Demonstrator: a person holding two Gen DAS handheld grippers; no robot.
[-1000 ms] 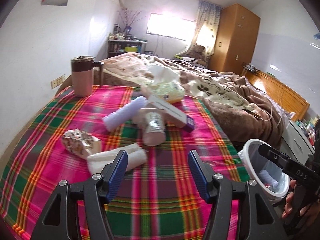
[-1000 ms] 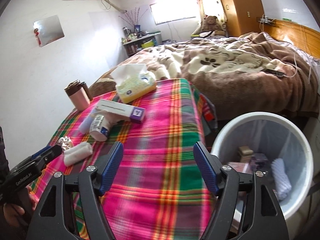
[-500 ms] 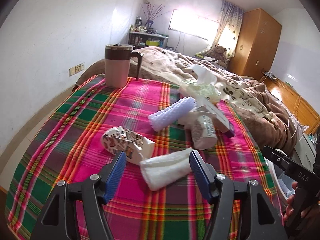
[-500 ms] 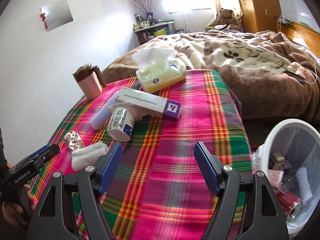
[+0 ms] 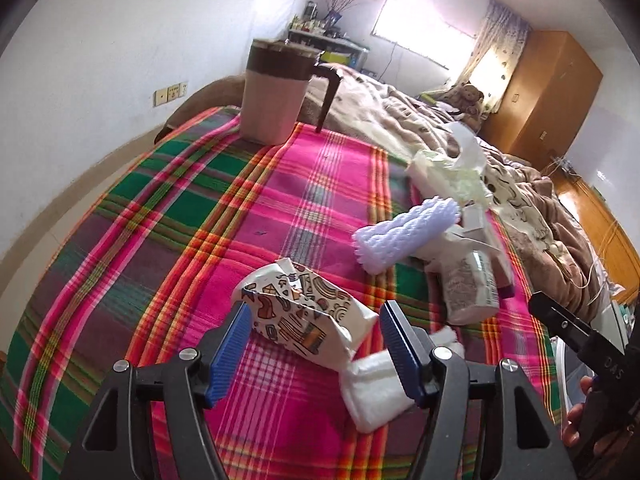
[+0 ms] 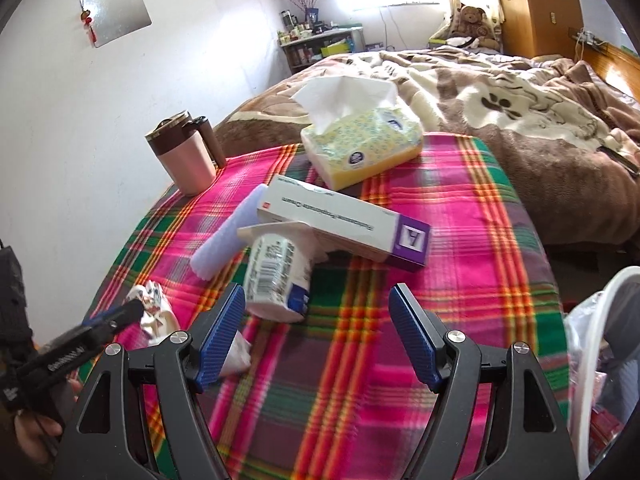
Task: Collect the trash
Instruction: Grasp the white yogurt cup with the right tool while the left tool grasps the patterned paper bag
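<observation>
A crumpled patterned carton [image 5: 304,316] lies on the plaid cloth between the fingers of my left gripper [image 5: 316,344], which stands open with a gap at its right pad. A white rolled wad [image 5: 372,384] lies beside and partly behind the right finger. My right gripper [image 6: 318,336] is open over the cloth, nothing between its fingers. An overturned white bottle [image 6: 278,276] with a barcode lies just ahead of its left finger. Behind that are a white and purple box [image 6: 344,224] and a lavender foam roll [image 6: 228,236]. The left gripper [image 6: 92,332] shows at that view's left edge.
A pink mug [image 5: 276,92] with a brown lid stands at the far left corner of the cloth. A yellow tissue pack [image 6: 360,140] sits at the back edge, against the bed. A white bin [image 6: 600,320] with a liner and trash stands off the right side.
The left gripper moved forward and left, from in front of the white wad to around the patterned carton. The right gripper swung left, away from the bin and toward the bottle.
</observation>
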